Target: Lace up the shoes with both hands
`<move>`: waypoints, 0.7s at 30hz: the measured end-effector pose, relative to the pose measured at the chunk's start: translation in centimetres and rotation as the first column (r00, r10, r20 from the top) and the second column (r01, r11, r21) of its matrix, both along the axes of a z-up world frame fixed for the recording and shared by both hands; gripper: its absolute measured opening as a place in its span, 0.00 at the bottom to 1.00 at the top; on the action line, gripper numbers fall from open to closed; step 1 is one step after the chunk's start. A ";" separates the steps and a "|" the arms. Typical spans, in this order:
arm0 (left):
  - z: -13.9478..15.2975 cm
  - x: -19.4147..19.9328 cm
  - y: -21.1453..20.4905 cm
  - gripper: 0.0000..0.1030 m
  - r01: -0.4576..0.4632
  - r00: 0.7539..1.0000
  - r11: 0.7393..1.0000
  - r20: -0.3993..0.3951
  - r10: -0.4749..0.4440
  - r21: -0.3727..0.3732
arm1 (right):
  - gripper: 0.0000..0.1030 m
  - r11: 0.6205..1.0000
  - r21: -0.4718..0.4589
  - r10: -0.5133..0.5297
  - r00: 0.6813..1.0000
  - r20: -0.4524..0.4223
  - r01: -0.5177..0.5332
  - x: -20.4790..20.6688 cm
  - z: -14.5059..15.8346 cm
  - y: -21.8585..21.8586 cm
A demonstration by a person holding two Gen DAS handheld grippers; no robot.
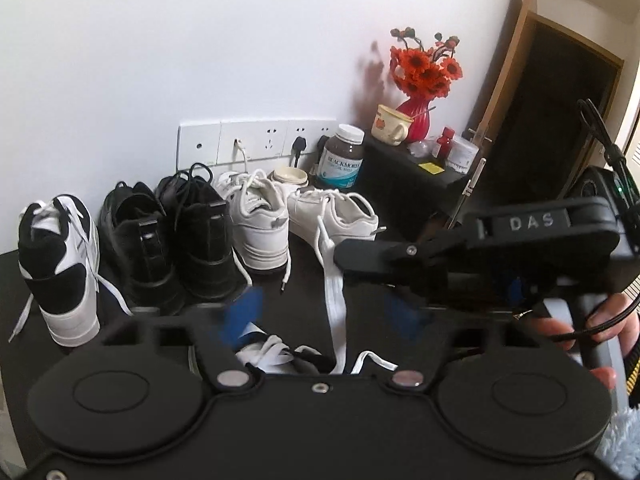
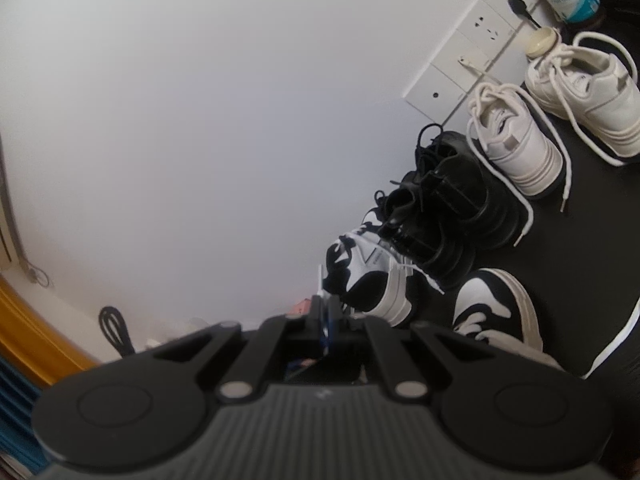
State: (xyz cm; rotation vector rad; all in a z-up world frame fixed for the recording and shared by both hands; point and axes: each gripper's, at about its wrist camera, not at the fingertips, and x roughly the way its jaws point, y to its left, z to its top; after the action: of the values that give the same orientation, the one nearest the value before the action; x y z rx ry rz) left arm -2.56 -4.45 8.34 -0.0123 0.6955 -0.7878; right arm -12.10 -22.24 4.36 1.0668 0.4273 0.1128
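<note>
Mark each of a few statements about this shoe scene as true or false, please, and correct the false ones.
1. The right gripper has its jaws shut on a flat white lace. True.
2. The vase holding the flowers is blue. False: it is red.
3. Two black shoes stand side by side between the black-and-white sneaker and a white sneaker. True.
4. The left gripper has its jaws shut on a black lace. False: its jaws are open and hold nothing.
5. The brown bottle lies on its side. False: it stands upright near the wall sockets.
</note>
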 end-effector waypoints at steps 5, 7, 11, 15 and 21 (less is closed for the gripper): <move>-0.7 0.2 -0.1 0.02 0.019 1.000 1.000 -0.016 -0.018 0.007 | 0.02 1.000 0.015 0.009 1.000 -0.002 -0.009 -0.3 -0.3 -0.1; -0.4 -0.4 -0.3 0.02 0.036 0.999 0.998 0.033 -0.037 0.048 | 0.03 1.000 0.012 0.007 1.000 -0.011 -0.006 -0.3 -0.3 -0.2; -0.1 -1.5 -0.4 0.02 0.052 0.989 0.985 0.125 -0.074 0.167 | 0.10 0.998 0.050 -0.038 0.998 -0.042 0.040 -0.7 -0.3 -1.4; 0.1 -2.6 -0.3 0.02 0.085 0.977 0.962 0.168 -0.132 0.260 | 0.32 0.996 0.085 -0.030 0.999 -0.033 0.032 -0.3 0.1 -1.9; 0.0 -3.5 -0.3 0.02 0.108 0.970 0.947 0.177 -0.167 0.304 | 0.30 0.996 -0.010 0.086 0.995 -0.049 -0.087 2.0 1.0 0.5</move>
State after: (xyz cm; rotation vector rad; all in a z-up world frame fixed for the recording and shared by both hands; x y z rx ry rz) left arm -6.06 -4.73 8.30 0.3850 0.6192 -0.8006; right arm -10.07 -21.79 5.32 1.0413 0.5178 0.1615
